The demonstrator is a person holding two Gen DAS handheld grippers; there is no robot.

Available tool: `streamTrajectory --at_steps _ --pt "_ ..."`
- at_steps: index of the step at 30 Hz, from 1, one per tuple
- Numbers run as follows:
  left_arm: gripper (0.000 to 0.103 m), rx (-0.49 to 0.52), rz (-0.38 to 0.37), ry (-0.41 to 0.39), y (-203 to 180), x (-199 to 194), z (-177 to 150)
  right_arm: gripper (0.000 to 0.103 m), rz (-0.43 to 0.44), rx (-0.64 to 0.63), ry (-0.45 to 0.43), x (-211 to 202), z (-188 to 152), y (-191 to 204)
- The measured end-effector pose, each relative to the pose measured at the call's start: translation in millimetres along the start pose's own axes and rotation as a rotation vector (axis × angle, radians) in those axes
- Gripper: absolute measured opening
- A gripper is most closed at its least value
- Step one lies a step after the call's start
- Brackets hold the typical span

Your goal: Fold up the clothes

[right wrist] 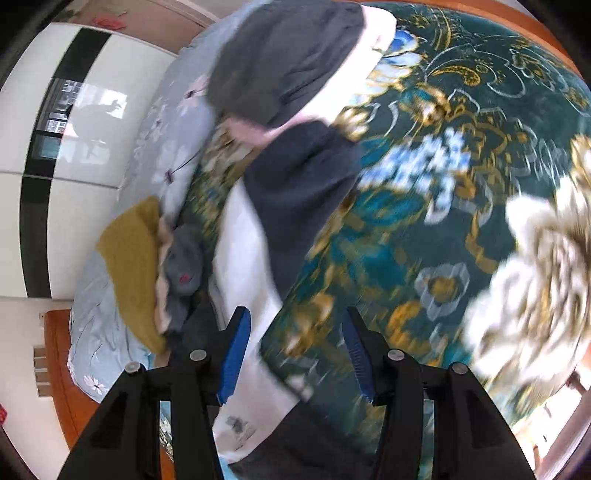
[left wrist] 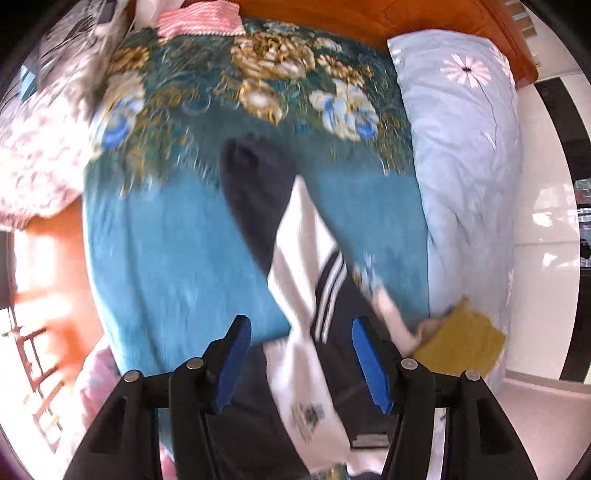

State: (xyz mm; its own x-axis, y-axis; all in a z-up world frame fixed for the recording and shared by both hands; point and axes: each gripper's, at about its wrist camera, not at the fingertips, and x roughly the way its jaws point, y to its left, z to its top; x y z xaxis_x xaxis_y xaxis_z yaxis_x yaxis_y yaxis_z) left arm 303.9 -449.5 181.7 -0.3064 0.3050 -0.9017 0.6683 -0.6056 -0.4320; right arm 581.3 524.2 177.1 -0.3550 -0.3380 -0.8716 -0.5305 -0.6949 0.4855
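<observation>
A navy and white jacket (left wrist: 295,243) with white stripes lies on the teal floral bedspread (left wrist: 177,243), stretching from mid-bed toward me. My left gripper (left wrist: 301,328) is open above its near part, jaws apart with the striped cloth between and below them, not clamped. In the right wrist view the same jacket (right wrist: 295,192) runs from the upper middle down to the lower left. My right gripper (right wrist: 295,328) is open over the edge where the white panel meets the bedspread (right wrist: 461,184). Both views are motion-blurred.
A light blue flowered quilt (left wrist: 465,155) lies along the bed's right side, with a mustard garment (left wrist: 465,339) and a grey garment (right wrist: 184,266) next to it. Pink cloth (left wrist: 199,18) lies at the headboard end. A white wardrobe (right wrist: 74,155) stands beyond the bed.
</observation>
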Motion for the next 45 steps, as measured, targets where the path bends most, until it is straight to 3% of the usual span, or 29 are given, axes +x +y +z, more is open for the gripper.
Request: streamTrajectory --at_steps 3,11,17,25,30,34,40,45 --pt "0.061 0.001 0.024 -0.043 -10.2 -24.0 -28.6 0.053 0.014 -0.003 0.026 16.0 33.3 -14.5" --pt "0.062 -0.002 0.075 -0.152 -65.3 -71.1 -57.6 0.053 0.007 -0.106 0.089 69.7 99.9 -22.7" --pt "0.063 0.055 0.133 -0.179 -103.4 -73.6 -77.5 0.054 0.002 -0.177 0.133 108.2 147.4 -29.0" --pt "0.063 0.082 0.173 -0.106 -114.4 -46.6 -103.0 0.051 -0.007 -0.081 0.132 114.4 148.9 -42.6" --pt "0.063 0.071 0.159 -0.078 -110.1 -44.3 -108.2 0.024 -0.01 -0.021 0.13 117.2 149.3 -50.6" --pt "0.063 0.062 0.121 -0.071 -101.0 -51.4 -102.8 0.021 0.008 -0.012 0.088 95.8 140.5 -45.1" --pt "0.063 0.002 0.085 -0.047 -62.7 -54.1 -83.4 0.02 0.003 -0.164 -0.002 37.2 111.5 -9.4" --pt "0.063 -0.066 0.065 -0.023 -19.8 -47.7 -59.1 0.02 0.05 -0.357 -0.032 -2.9 69.3 62.5"
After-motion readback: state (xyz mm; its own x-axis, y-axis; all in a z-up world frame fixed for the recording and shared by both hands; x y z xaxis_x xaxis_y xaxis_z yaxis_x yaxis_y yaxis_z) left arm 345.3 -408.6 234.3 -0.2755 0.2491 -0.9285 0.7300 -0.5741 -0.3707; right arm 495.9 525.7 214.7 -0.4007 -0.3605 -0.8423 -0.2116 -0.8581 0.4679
